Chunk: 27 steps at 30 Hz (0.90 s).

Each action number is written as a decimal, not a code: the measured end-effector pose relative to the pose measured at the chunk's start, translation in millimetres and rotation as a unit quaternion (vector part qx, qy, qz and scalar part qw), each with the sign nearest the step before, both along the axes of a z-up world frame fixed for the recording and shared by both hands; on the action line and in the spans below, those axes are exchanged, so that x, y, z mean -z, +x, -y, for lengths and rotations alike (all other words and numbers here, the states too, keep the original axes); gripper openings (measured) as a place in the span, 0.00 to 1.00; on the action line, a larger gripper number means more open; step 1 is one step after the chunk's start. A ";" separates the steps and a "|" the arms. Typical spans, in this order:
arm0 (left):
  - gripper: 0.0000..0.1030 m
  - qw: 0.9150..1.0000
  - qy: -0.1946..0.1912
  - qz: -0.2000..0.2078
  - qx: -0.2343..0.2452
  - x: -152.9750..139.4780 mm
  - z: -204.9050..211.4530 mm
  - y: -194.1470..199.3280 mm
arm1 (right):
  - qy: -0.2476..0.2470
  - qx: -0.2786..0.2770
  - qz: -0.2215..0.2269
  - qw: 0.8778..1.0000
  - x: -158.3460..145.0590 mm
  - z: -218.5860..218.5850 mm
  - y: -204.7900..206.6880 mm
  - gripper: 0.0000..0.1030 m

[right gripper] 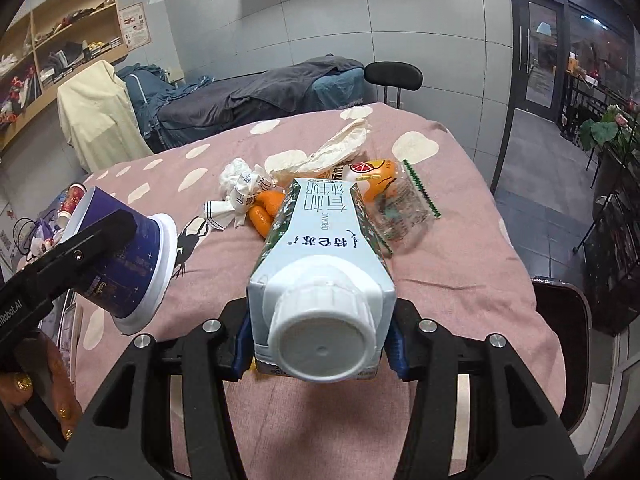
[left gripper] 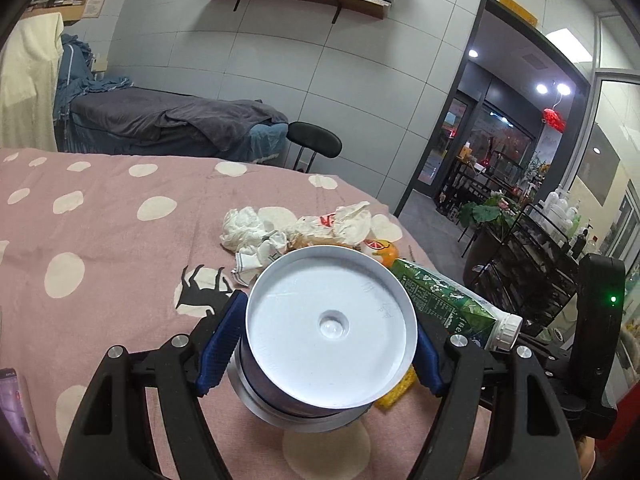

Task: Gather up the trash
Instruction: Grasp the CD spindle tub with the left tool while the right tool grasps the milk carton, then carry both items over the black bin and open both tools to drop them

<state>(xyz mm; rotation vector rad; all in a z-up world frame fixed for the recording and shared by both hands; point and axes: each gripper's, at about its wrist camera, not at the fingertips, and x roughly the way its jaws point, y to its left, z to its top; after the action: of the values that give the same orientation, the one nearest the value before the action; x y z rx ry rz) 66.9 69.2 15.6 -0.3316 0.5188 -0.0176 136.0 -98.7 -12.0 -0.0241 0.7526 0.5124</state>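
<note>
So we've got both grippers loaded over the bed (right gripper: 460, 256), which has a pink spread with cream polka dots on it. Our left gripper (left gripper: 326, 344) is clamped on a paper cup (left gripper: 328, 332): the blue pads press on either side of the cup's body and its white underside faces the left wrist camera. From the right wrist view the same cup (right gripper: 128, 256) is dark blue with little stars and a white rim at its base, tipped over on its side in the air above the bedspread, with the left gripper's black finger across it. Our right gripper (right gripper: 316, 344) is closed on a milk carton (right gripper: 320, 248), gripped near its top so the white screw cap (right gripper: 320, 344) points straight back at the camera; the carton is green and white with "ORGANIC" printed on it. The rest of the trash sits in a pile on the bed just beyond the carton: crumpled white tissues (right gripper: 236, 178), a scrunched paper wrapper (right gripper: 340, 146), orange peel (right gripper: 266, 210), an orange drink pouch (right gripper: 372, 176) and a clear plastic bag (right gripper: 408, 208). A hand (right gripper: 36, 404) shows at the lower left edge of the right wrist view.
</note>
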 end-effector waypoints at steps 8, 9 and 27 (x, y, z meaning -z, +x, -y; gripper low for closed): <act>0.70 0.999 0.000 0.020 0.037 -10.6 33.0 -4.1 | 0.033 0.028 0.026 0.999 -14.3 47.3 -22.5 0.50; 0.70 0.999 0.001 0.021 0.042 -11.2 36.6 -4.0 | 0.037 0.034 0.031 0.998 -16.1 54.0 -25.2 0.50; 0.70 0.987 0.009 0.029 0.155 -16.0 112.7 10.0 | 0.060 0.250 0.025 0.966 8.6 221.7 -13.6 0.50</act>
<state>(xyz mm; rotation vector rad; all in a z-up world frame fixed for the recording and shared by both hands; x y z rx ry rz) 77.0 -43.5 31.6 -0.2291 0.5082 -0.3226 122.3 -320.3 -20.6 0.2592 0.6475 0.0741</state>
